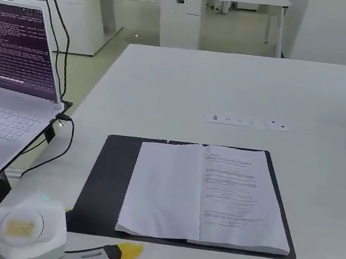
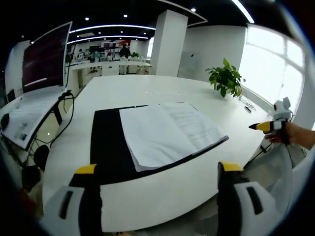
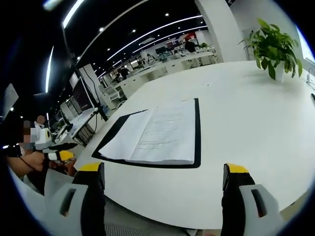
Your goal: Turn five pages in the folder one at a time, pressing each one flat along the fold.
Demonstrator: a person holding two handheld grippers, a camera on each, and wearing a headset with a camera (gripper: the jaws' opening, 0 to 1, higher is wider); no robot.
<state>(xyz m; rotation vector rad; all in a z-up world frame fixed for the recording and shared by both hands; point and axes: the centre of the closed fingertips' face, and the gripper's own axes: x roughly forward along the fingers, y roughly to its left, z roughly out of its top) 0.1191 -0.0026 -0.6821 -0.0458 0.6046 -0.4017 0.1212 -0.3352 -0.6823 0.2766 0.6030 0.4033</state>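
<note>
Hovering before the folder [image 1: 108,178], left gripper [image 2: 157,168] and right gripper [image 3: 165,168], fingers [image 2: 88,196] spread; laptop [image 1: 9,86] alongside, plant [image 2: 225,78] beyond.

Open laptop [image 1: 3,85] at white table [image 1: 228,86] edge, socket strip [image 1: 247,122], potted plant [image 2: 225,78]

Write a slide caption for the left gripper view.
The left gripper, jaws open, faces a black folder lying open on a white table, its white paper pages spread.
</note>
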